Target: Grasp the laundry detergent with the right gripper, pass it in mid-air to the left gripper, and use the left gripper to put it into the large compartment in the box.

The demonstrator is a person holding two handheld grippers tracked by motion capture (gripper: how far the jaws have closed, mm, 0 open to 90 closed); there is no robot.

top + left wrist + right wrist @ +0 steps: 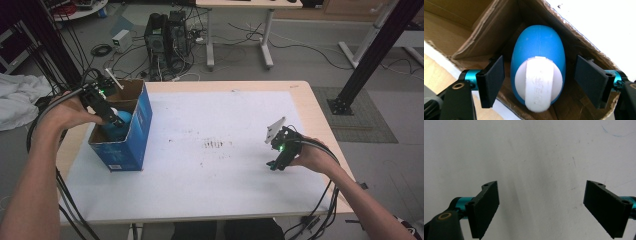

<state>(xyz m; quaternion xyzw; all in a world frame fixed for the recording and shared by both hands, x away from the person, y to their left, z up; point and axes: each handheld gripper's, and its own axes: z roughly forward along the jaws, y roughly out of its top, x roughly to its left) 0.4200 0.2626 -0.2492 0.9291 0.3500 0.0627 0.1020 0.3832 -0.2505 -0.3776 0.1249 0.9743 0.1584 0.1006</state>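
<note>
Left gripper (537, 82) stands with its jaws parted, clear of the blue egg-shaped toy (537, 67) — which rests in the cardboard box (141, 117), apparently delivered. Right gripper (549, 207) hangs wide and empty over the table (225, 175) — only withdrawal seems left.

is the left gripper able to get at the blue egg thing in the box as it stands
Probably yes: the left gripper is already inside the open-topped cardboard box, its jaws open on either side of the blue egg-shaped thing, with nothing between pads and egg.
</note>
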